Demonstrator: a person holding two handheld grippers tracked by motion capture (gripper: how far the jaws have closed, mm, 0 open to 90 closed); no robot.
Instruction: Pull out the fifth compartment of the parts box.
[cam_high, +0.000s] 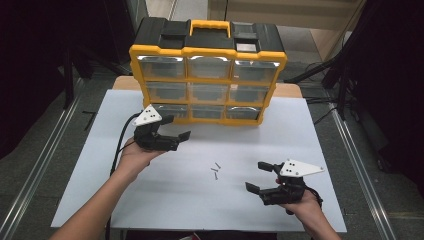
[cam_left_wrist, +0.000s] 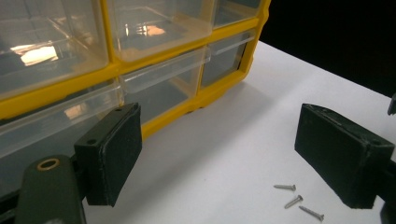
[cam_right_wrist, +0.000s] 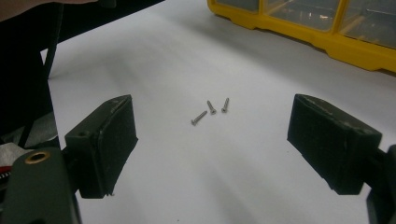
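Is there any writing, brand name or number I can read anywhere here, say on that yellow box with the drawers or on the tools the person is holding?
None can be read.
Yellow drawer organizer: no legible brand or label; its black top is too blurred to tell.
Left gripper and right gripper: dark dots on their grey plates, no letters.
Three screws: too small to show markings.
White table: no writing.

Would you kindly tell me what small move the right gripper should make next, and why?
Probably ease the right gripper forward and down toward the three screws. It is open and empty, the screws lie loose on the white table straight ahead between its fingers, and nothing stands between.
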